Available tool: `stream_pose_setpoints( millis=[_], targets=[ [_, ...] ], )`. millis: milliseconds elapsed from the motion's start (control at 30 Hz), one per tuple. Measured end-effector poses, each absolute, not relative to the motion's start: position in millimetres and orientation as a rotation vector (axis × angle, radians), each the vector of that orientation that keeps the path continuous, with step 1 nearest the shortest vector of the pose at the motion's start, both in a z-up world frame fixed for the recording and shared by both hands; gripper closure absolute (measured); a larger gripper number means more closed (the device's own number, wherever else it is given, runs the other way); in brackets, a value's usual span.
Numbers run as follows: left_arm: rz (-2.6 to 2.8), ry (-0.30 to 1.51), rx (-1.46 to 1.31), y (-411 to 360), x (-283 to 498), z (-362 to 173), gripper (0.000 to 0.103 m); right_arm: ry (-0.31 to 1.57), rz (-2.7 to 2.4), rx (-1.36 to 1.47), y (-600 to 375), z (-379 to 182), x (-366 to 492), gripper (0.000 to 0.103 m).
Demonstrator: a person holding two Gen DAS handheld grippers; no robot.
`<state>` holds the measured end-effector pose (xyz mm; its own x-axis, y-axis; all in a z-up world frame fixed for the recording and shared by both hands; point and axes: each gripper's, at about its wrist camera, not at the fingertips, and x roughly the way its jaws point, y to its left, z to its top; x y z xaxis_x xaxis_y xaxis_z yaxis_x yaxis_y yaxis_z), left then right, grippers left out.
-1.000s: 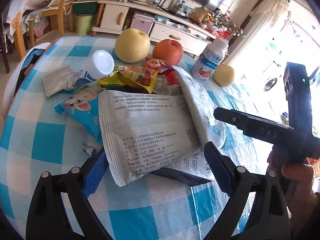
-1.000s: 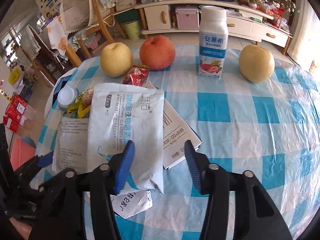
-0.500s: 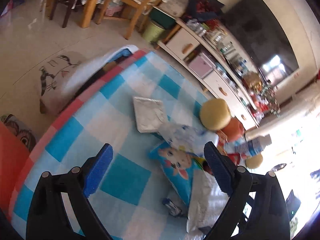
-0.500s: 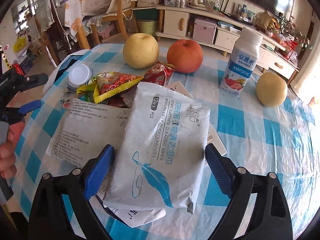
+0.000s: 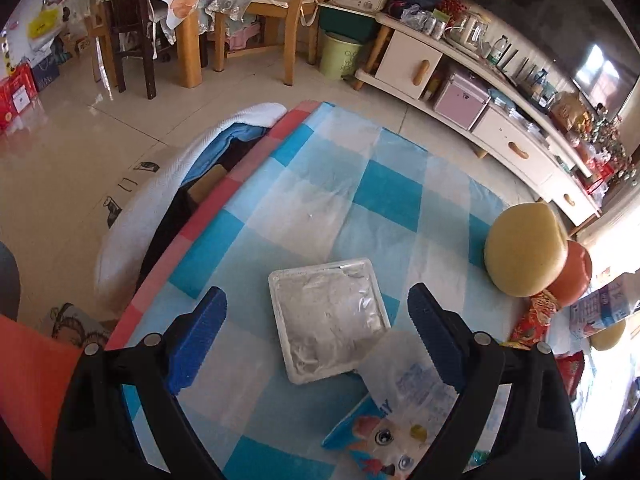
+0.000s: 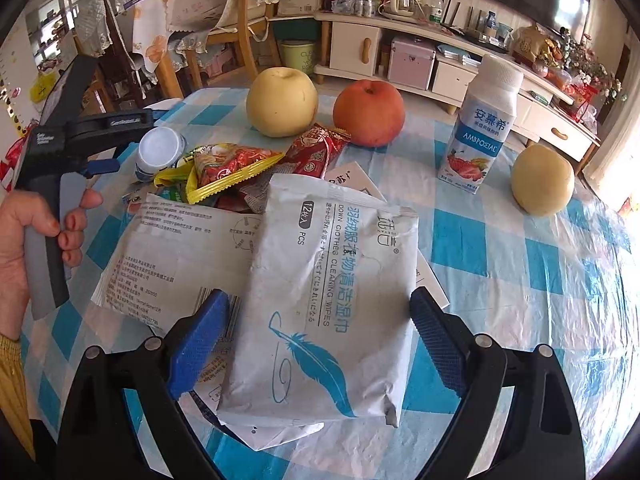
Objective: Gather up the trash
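- On table, near side: our right gripper (image 6: 316, 344) has just been opening; jaws apart, straddling white wipes pack (image 6: 328, 300), pads not pressing.
- Far left: left gripper (image 5: 316, 336) apart over flat silver packet (image 5: 328, 316), w/o touching.
- Snack wrappers (image 6: 236, 168) piled near fruit.
- Progress: early; nothing gripped, all trash left to collect.

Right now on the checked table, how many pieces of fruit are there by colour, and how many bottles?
Yellow pears: 2, one at the back and one on the right
Red apple: 1
Bottles: 2, the upright yogurt bottle and a small white-capped bottle lying in the wrappers
Total: 5
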<state>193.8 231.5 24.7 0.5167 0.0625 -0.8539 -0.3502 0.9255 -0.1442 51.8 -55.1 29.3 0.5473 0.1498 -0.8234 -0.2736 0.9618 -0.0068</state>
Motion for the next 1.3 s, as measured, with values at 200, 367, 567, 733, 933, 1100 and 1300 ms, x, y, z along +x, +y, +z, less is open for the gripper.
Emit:
stream_pose_setpoints(
  millis=[200,367,567,733,933,1100,1300],
  targets=[
    [0.314,1.045,-0.230,222,203,14,0.023,0.960,0.249,-0.119,-58,28,55,0.010],
    [0.315,1.034,-0.175,215,194,17,0.058,0.977,0.256,-0.099,-59,25,58,0.008],
    [0.235,1.019,-0.206,206,170,20,0.082,0.999,0.271,-0.058,-66,24,58,0.008],
    [0.101,1.024,-0.266,193,145,21,0.093,1.024,0.290,-0.021,-74,23,57,0.010],
    [-0.024,1.025,-0.425,194,118,17,0.093,1.001,0.296,-0.053,-76,25,49,0.010],
    [-0.062,1.022,-0.401,184,111,17,0.093,1.003,0.303,-0.068,-77,21,49,0.010],
    [-0.111,1.013,-0.383,179,109,20,0.093,1.020,0.327,-0.018,-86,18,51,0.010]
  ],
)
